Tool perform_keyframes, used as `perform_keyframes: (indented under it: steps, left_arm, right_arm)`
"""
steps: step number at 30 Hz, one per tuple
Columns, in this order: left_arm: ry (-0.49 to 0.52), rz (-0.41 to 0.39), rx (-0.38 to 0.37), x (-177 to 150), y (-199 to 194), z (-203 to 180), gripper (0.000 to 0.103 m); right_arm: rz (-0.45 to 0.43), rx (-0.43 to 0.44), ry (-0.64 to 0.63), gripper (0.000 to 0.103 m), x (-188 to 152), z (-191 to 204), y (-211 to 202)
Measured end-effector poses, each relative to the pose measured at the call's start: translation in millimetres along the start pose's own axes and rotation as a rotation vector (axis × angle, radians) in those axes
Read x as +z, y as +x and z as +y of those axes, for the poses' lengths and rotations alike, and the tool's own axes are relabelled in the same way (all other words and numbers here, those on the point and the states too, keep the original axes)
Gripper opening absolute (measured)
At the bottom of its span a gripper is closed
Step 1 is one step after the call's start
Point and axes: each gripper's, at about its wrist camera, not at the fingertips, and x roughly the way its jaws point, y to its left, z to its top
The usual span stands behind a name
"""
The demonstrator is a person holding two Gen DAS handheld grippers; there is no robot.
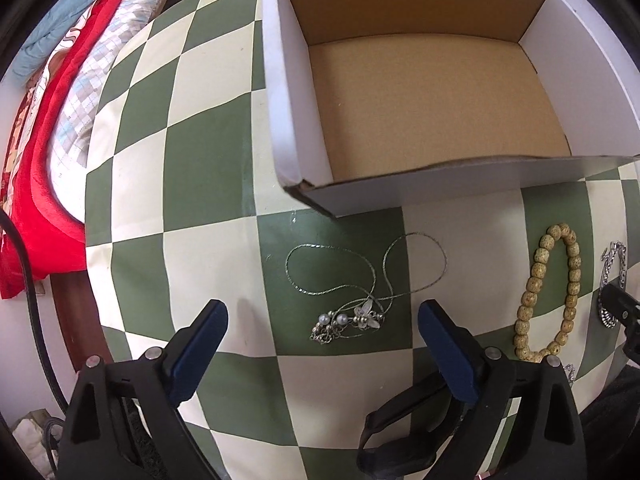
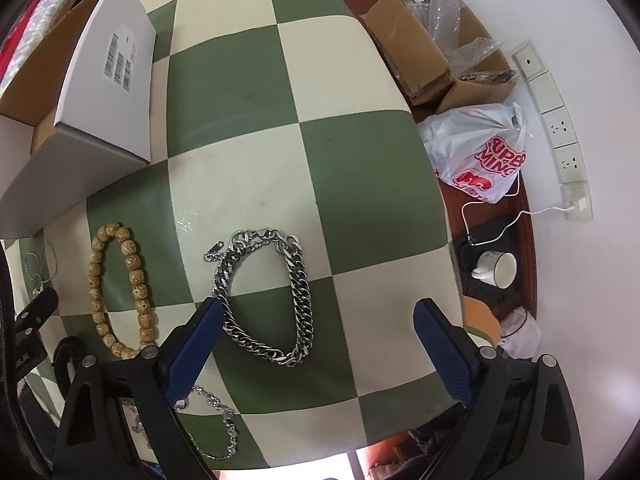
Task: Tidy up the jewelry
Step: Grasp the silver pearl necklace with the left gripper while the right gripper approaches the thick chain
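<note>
A thin silver necklace [image 1: 362, 292] with a butterfly pendant and pearls lies on the green-and-cream checked table [image 1: 208, 184], just in front of an open white cardboard box [image 1: 288, 112]. My left gripper [image 1: 324, 320] hovers open over the pendant, its blue pads either side and clear of it. A tan bead bracelet [image 1: 554, 292] lies to the right. In the right wrist view, a heavy silver chain [image 2: 272, 296] lies between the wide-open jaws of my right gripper [image 2: 320, 316], untouched. The bead bracelet [image 2: 120, 292] lies left of the chain, a thinner chain [image 2: 220, 424] below it.
The box [image 2: 100, 92] stands at the table's back left, its inside bare. Red and patterned bedding [image 1: 44, 152] lies left of the table. On the floor to the right are cardboard boxes [image 2: 416, 48], a white plastic bag [image 2: 476, 152], a cup [image 2: 498, 270] and a wall socket strip [image 2: 556, 128].
</note>
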Motion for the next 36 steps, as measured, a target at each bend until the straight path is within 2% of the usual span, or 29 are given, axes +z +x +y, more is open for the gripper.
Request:
perform_keyframes:
  steps: [2,4,5,7,11,12,15,16,17,18,24,25,26,28,33,36]
  left_arm:
    - [0.001,-0.009,-0.011,5,2,3,0.092]
    - [0.005,-0.019,-0.031,8,0,3,0.083]
    - [0.008,-0.024,-0.043,10,-2,1,0.076]
    - [0.000,-0.031,-0.074,12,-4,1,0.063]
    - [-0.026,-0.049,-0.118,14,-9,0,0.011]
    - [-0.027,-0.048,-0.117,14,-9,0,0.007]
    - [-0.046,-0.062,-0.121,4,-13,-11,0.002]
    - [-0.054,-0.067,-0.119,4,-14,-12,0.001]
    - [-0.054,-0.069,-0.115,1,-13,-14,0.000]
    - [-0.056,-0.069,-0.107,0,-13,-15,0.000]
    - [-0.102,-0.064,-0.120,-26,-24,-3,0.000]
    - [-0.111,-0.067,-0.127,-28,-29,0,0.000]
    - [-0.122,-0.072,-0.135,-30,-34,5,0.000]
    - [-0.144,-0.089,-0.148,-36,-48,17,0.000]
    - [-0.188,-0.146,-0.159,-46,-76,39,0.000]
    - [-0.205,-0.151,-0.155,-39,-70,42,0.000]
  right_arm:
    - [-0.001,0.008,0.000,0.097,0,0,0]
    - [-0.003,0.018,0.005,0.097,0,1,0]
    - [0.001,0.023,0.008,0.092,0,1,2]
    - [0.001,0.047,0.013,0.091,0,1,4]
    - [-0.011,0.064,0.021,0.088,0,3,4]
    - [-0.021,0.064,0.013,0.087,-1,4,3]
    - [-0.055,0.064,-0.001,0.073,-3,9,-3]
    - [-0.070,0.063,-0.007,0.057,-4,11,-6]
    - [-0.088,0.062,-0.016,0.032,-4,15,-10]
    - [-0.096,0.060,-0.022,0.016,-4,18,-13]
    - [-0.119,0.080,-0.020,0.016,-7,25,-19]
    - [-0.124,0.091,-0.015,0.003,-8,25,-22]
    - [-0.132,0.124,-0.004,0.000,-9,23,-27]
    - [-0.127,0.185,0.020,0.000,-9,19,-36]
    - [-0.141,0.272,0.051,0.000,-10,13,-53]
    - [-0.171,0.280,0.053,0.000,-12,8,-66]
